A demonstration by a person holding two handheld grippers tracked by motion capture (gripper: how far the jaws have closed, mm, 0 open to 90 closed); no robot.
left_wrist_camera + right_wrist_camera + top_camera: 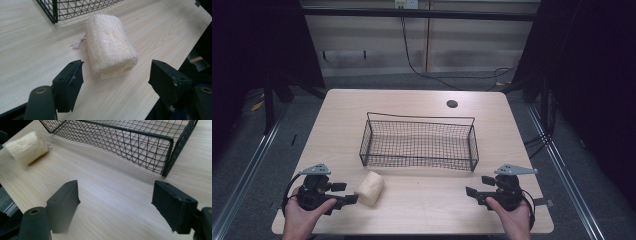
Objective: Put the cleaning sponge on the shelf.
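Black jaws of my left tool (pixel 115 75) rise closest to the lens in the left gripper view, blocky and matte, standing apart with nothing pressed between them. Just beyond them lies the loofah sponge (pixel 110 47), a pale cream roll with a coarse, fibrous surface and a short frayed cord at its far end. It rests on the tabletop (pixel 30 50), a light wood-grain laminate, outside the wire basket (pixel 53 11) and near its corner.

From the high view, the sponge (pixel 370 188) sits just beside my left tool (pixel 346 193), on the near left part of the tabletop (pixel 422 205). The basket (pixel 419 142) is a black rectangular mesh tray with a raised rail on its far side, standing at the centre. A round dark hole (pixel 452 104) marks the far edge.

My right tool (pixel 115 202) also stands wide apart, holding nothing, over bare wood. Its view shows the basket (pixel 140 147) mesh from close by, and the sponge (pixel 26 147) far off at upper left.
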